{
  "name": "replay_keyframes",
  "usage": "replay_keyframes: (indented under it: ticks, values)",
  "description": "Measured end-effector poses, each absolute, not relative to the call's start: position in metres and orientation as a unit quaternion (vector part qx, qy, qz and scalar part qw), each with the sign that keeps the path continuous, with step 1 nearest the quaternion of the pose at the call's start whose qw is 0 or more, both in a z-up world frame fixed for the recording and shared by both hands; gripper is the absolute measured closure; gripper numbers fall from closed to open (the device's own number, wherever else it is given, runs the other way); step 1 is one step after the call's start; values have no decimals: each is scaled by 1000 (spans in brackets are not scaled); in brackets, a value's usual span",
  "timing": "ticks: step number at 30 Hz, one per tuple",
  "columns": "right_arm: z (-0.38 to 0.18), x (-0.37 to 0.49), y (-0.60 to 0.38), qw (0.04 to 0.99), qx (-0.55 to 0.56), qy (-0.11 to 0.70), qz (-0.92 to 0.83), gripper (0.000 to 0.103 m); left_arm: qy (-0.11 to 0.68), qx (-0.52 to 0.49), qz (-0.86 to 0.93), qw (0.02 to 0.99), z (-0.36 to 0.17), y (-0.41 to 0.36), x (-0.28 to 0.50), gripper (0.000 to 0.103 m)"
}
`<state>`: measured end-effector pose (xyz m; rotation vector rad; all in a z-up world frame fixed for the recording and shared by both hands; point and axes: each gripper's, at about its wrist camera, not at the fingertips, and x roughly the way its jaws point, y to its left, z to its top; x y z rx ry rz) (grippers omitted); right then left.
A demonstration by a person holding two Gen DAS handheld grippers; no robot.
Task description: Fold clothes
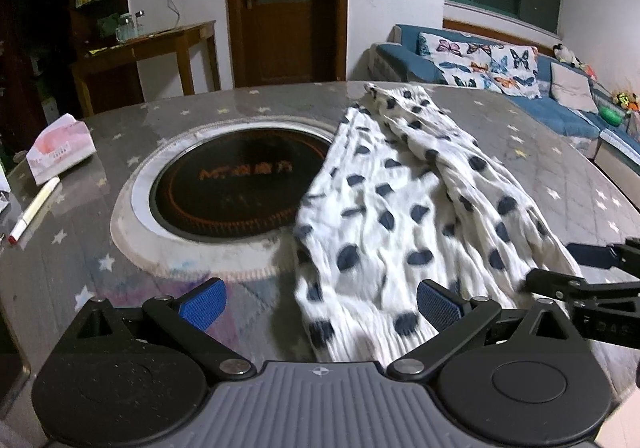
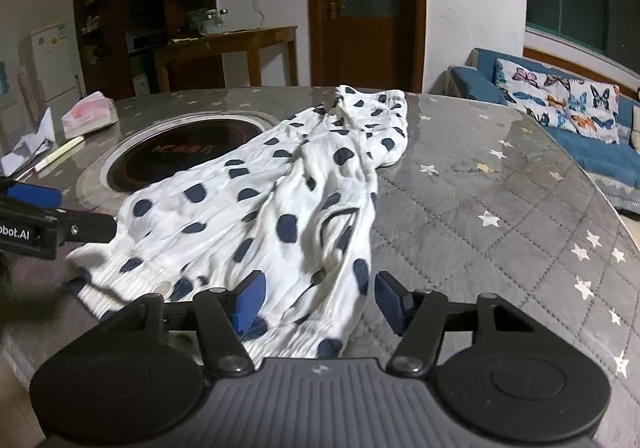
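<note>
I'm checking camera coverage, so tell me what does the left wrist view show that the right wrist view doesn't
Only the left wrist view shows the plush toys on the sofa's far end. Only the right wrist view shows the white fridge and crumpled paper. Both share the polka-dot garment lying over the round cooktop's edge, the tissue pack, the marker pen, and both grippers open: left gripper, right gripper.

1. The garment (image 1: 404, 207) is white with dark navy dots.
2. Beneath it, the table cover (image 2: 500, 183) is grey, quilted, with pale stars.
3. Gripper pads (image 1: 203, 306) are blue.
</note>
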<state>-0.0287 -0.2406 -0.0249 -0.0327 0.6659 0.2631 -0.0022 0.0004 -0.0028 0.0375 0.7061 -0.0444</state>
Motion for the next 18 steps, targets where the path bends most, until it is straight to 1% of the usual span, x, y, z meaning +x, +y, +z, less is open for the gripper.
replay_keyframes:
  ticks: [5, 7, 8, 10, 11, 13, 14, 15, 16, 17, 18]
  values:
    - [-28, -15, -244, 933, -3, 336, 126, 53, 350, 30, -17, 936, -8, 0, 19, 5]
    - [-28, -10, -243, 933, -1, 337, 126, 57, 351, 36, -22, 936, -10, -1, 24, 12]
    - [-28, -8, -243, 933, 0, 338, 126, 59, 354, 39, -22, 934, -12, -2, 28, 12]
    - [-27, -4, -244, 933, 2, 339, 124, 59, 354, 41, -22, 934, -14, -3, 34, 14]
    - [-27, -1, -244, 933, 3, 338, 123, 61, 353, 42, -23, 934, -14, -3, 37, 14]
    - [-26, 4, -246, 933, 7, 337, 123, 65, 352, 44, -25, 935, -14, -4, 42, 19]
    - [-26, 6, -246, 933, 8, 337, 124, 70, 351, 46, -26, 935, -15, -4, 46, 20]
    - [-26, 8, -246, 933, 9, 338, 124, 74, 353, 47, -27, 934, -16, -4, 50, 23]
    - [-27, 10, -247, 933, 10, 338, 125, 75, 356, 48, -27, 933, -18, -4, 54, 28]
    - [-27, 12, -247, 932, 11, 339, 125, 82, 361, 47, -31, 931, -20, -3, 57, 31]
    - [-28, 14, -247, 932, 11, 339, 125, 86, 366, 44, -34, 929, -22, -2, 60, 40]
